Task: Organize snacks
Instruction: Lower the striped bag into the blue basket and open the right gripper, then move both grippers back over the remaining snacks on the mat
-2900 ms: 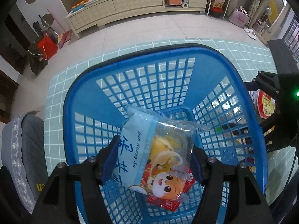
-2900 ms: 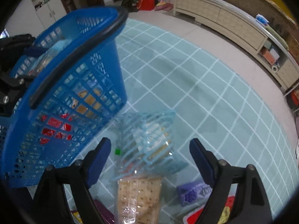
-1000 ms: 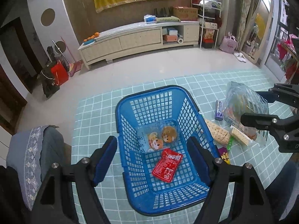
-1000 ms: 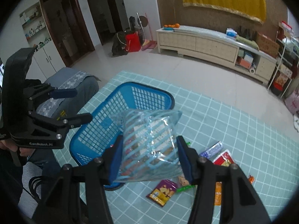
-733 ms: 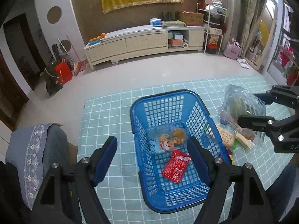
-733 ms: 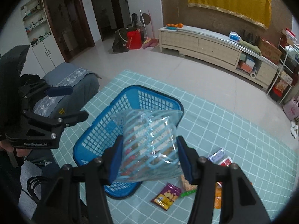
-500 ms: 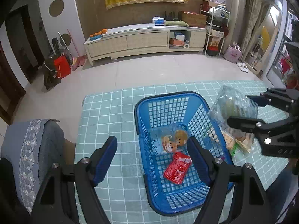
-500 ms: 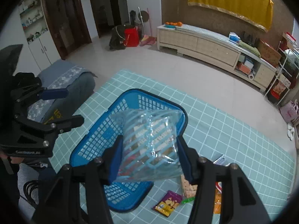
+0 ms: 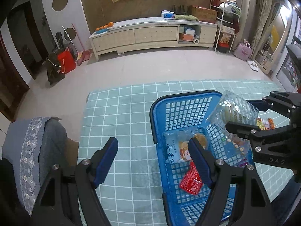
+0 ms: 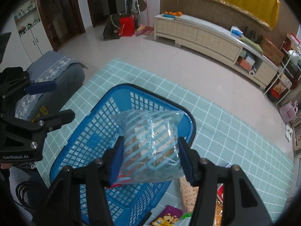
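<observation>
A blue plastic basket point(image 9: 180, 111) stands on the teal checked mat point(image 9: 122, 116). In it lie a clear pastry pack with a cartoon face point(image 9: 175, 147) and a red packet point(image 9: 191, 180). My right gripper point(image 10: 150, 154) is shut on a clear blue-striped snack bag point(image 10: 150, 143) and holds it above the basket point(image 10: 94, 141); the bag also shows in the left wrist view point(image 9: 233, 111). My left gripper point(image 9: 153, 157) is open and empty, above the mat at the basket's left rim.
Loose snacks lie on the mat right of the basket: a cracker pack point(image 10: 188, 194), a purple packet point(image 10: 167, 216), an orange packet point(image 10: 220, 212). A grey cushioned seat point(image 9: 33, 145) is at the left. A long cabinet point(image 9: 150, 35) lines the far wall.
My right gripper has carried the striped bag left, over the basket. My left gripper, which earlier let the pastry pack go into the basket, has shifted left off the basket.
</observation>
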Motion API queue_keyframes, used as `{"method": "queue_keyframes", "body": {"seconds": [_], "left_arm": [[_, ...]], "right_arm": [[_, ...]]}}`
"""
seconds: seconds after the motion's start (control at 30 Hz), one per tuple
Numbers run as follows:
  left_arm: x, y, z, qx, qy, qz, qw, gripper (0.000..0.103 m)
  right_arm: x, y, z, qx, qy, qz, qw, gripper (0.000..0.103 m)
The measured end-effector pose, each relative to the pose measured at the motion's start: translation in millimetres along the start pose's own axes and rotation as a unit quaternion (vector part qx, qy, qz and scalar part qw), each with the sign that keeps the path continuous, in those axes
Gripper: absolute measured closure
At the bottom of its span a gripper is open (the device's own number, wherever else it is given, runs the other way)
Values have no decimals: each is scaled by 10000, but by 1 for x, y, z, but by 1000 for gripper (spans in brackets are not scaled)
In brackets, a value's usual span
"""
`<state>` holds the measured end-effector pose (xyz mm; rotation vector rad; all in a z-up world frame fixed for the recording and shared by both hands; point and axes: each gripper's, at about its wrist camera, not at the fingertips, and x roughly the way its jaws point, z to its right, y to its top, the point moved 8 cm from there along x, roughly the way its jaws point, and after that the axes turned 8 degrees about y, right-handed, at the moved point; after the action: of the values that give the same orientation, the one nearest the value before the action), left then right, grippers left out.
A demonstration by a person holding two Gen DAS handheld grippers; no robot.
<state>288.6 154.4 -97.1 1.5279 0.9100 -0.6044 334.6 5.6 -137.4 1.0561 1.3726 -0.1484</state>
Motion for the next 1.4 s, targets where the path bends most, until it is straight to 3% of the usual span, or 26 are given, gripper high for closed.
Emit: {"method": "queue_keyframes", "body": {"seconds": [0.3,0.37,0.4,0.43,0.47,0.5,0.97,1.13,1.3,1.4], "left_arm": [[14,0,-4,-81,49,-135,9999,27],[13,0,-3,-102,13,-141,9998,27],[14,0,-2,-97,5,-150,9998,27],[13,0,-1,-84,10,-156,9998,27],[12,0,0,-72,12,-150,9999,27],[11,0,0,-61,-1,-137,9999,27],[-41,-2,37,113,-155,178,9997,27],[-58,-4,51,163,-218,267,9993,27],[-76,-3,71,322,-230,408,9984,27],[-85,-2,82,381,-271,504,9976,27]], "right_arm": [[18,3,9,-38,-152,-141,9998,43],[20,4,10,-72,-167,-116,9998,39],[18,6,10,-154,-205,-5,9997,34],[15,8,11,-213,-315,113,9992,17],[12,10,13,-229,-389,207,9988,5],[8,11,14,-216,-409,289,9985,4],[-69,-8,31,492,-305,669,9961,3],[-105,-17,30,614,-430,1040,9918,3],[-130,-28,27,657,-271,1307,9889,3],[-142,-39,29,522,-497,1473,9865,3]]}}
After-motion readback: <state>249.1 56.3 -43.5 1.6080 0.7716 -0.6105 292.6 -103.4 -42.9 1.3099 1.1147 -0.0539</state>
